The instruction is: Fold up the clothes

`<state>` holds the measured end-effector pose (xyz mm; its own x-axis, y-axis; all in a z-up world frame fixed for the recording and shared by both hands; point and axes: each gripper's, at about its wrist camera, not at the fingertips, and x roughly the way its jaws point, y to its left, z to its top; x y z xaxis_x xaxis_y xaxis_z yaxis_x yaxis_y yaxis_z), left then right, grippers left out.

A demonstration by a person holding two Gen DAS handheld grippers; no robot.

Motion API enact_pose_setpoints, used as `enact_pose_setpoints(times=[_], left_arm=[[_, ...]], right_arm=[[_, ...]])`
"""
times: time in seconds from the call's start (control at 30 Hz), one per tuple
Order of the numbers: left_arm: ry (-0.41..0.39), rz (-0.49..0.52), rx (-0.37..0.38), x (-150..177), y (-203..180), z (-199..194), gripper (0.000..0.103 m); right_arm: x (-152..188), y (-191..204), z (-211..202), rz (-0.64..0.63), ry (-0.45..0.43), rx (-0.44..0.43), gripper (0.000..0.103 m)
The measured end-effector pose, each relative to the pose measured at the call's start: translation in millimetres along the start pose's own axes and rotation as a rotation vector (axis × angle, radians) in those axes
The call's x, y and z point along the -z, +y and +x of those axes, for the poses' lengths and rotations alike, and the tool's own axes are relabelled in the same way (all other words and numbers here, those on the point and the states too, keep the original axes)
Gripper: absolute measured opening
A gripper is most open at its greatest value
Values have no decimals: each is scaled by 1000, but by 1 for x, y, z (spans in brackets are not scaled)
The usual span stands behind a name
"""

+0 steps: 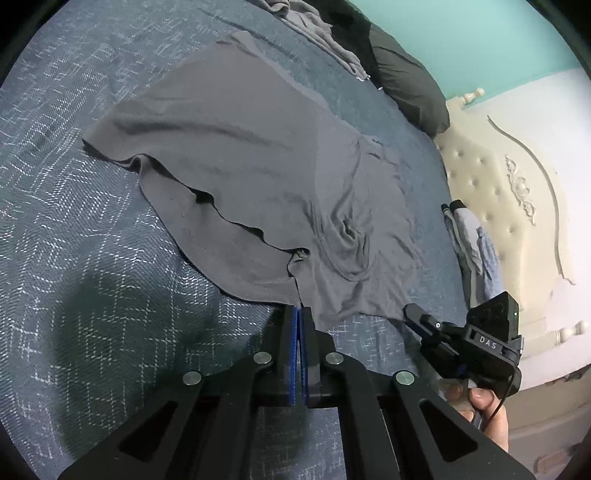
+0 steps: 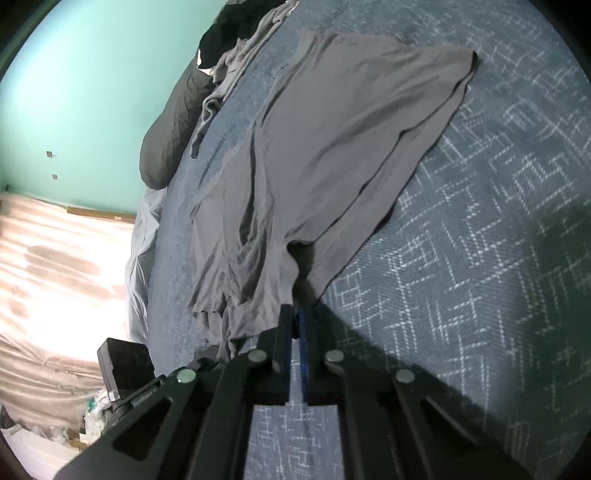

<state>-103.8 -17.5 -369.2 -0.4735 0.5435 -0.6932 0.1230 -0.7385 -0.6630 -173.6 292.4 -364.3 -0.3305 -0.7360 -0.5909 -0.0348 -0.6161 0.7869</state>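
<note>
A grey T-shirt (image 1: 258, 177) lies spread out on a blue patterned bedspread (image 1: 92, 258). In the left wrist view my left gripper (image 1: 298, 309) is shut on the shirt's near edge, and the cloth rises a little into its blue pads. To the right, a hand holds my right gripper (image 1: 412, 312) at the same near hem. In the right wrist view the T-shirt (image 2: 332, 147) stretches away from my right gripper (image 2: 299, 312). That gripper is shut on a raised fold of the near edge.
A heap of grey clothes (image 1: 314, 22) and a black pillow (image 1: 406, 81) lie at the far end of the bed. A cream tufted headboard (image 1: 498, 206) and a folded bundle (image 1: 469, 240) line the right side. A teal wall (image 2: 74, 92) stands past the bed's edge.
</note>
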Motion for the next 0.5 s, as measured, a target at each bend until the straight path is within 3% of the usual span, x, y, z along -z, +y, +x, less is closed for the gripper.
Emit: enact_pose_setpoints(times=[0.2,0.5], left_arm=[[2,-9,-1,2,1,-6,1],[-1,-24,-27,4,6,-5,1]], right_arm=[[-4,0,-20,8,-28,-13,3],[-1,-15,-12,51,-8,13,3]])
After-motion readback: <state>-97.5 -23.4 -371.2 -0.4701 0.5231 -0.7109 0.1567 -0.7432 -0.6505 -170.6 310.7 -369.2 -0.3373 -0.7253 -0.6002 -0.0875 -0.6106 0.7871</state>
